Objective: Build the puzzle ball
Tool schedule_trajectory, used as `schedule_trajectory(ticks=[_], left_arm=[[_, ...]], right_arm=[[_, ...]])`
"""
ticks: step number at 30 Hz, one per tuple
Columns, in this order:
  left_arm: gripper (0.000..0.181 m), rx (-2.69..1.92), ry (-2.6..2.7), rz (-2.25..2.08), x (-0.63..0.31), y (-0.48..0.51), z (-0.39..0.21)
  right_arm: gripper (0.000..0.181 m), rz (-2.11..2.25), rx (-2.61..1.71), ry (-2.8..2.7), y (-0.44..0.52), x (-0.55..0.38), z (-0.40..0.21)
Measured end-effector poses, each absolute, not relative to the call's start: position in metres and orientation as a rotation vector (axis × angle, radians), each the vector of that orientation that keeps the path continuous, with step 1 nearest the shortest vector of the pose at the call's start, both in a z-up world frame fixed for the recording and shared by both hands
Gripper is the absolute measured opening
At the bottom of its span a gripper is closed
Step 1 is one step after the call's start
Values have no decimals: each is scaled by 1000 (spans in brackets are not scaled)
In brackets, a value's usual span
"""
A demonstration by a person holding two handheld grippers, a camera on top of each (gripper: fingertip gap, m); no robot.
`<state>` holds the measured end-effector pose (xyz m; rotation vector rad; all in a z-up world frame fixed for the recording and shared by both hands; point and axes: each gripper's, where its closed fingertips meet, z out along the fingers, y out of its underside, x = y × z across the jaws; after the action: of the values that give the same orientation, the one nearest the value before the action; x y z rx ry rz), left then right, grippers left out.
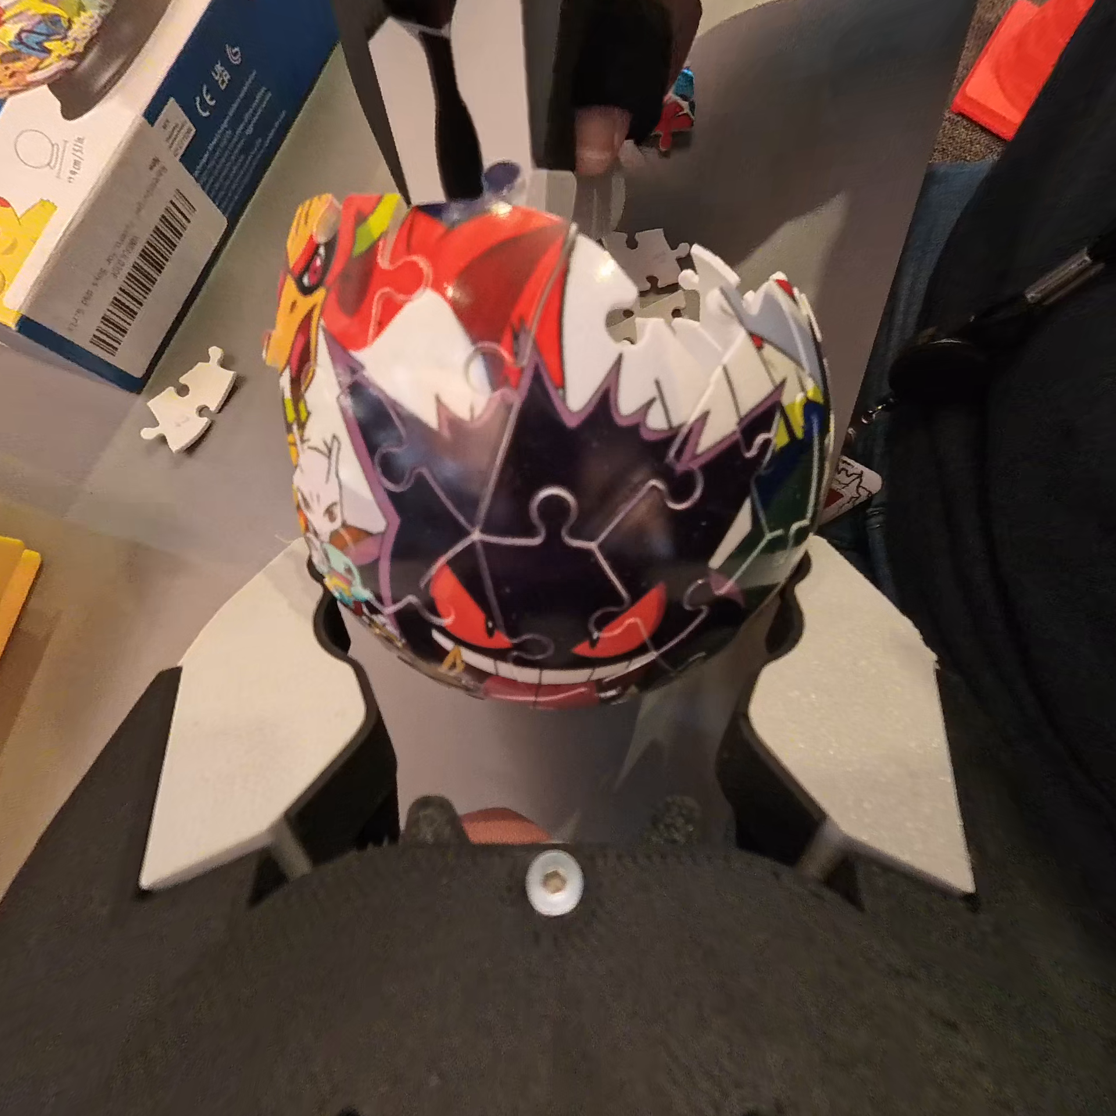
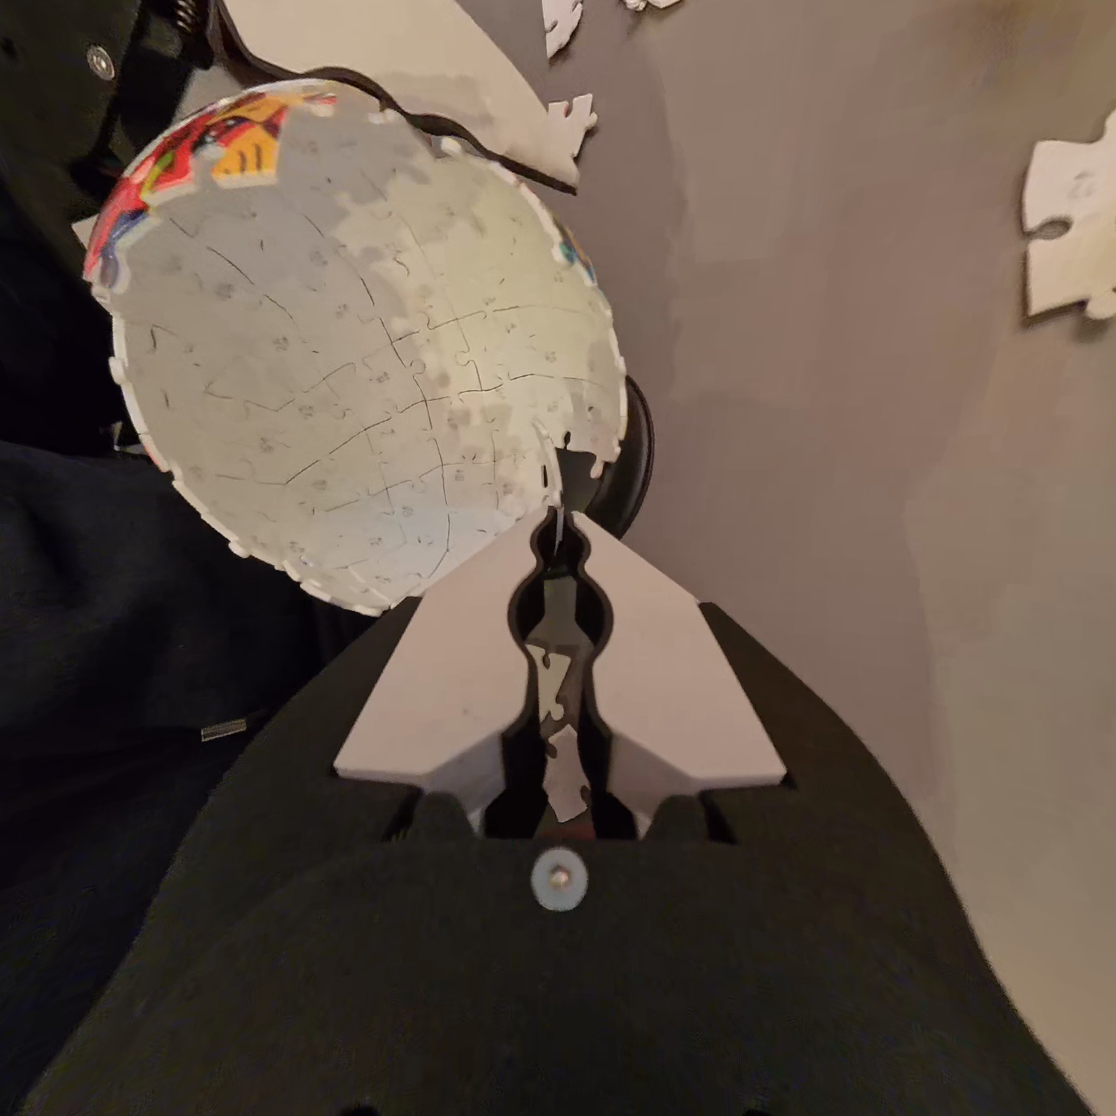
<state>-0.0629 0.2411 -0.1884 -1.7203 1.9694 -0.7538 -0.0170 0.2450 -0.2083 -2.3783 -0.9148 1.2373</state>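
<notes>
Left gripper (image 1: 558,610) jaws clamped round half-built ball (image 1: 555,447); right gripper (image 2: 558,525) jaws pinching a piece (image 2: 560,519) at its rim

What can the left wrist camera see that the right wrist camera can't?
Only the left wrist view shows the puzzle ball's colourful picture side and the blue and white box on the table.

Only the right wrist view shows the ball's plain white inside, plus the thin piece pinched edge-on in the right gripper at the ball's rim.

Both show the unfinished ball held by the left gripper, and loose white pieces lying on the grey table.
</notes>
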Motion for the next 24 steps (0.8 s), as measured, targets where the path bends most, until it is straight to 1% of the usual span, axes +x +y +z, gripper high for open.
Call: schedule_trajectory(ticks=[17, 24], left_arm=[[135, -1720, 1965, -737, -66, 243, -188], [135, -1706, 1975, -702, -67, 246, -188]], right_arm=[[3, 1262, -2509, -810, 247, -15, -219], [1, 1290, -2517, -852, 249, -17, -218]])
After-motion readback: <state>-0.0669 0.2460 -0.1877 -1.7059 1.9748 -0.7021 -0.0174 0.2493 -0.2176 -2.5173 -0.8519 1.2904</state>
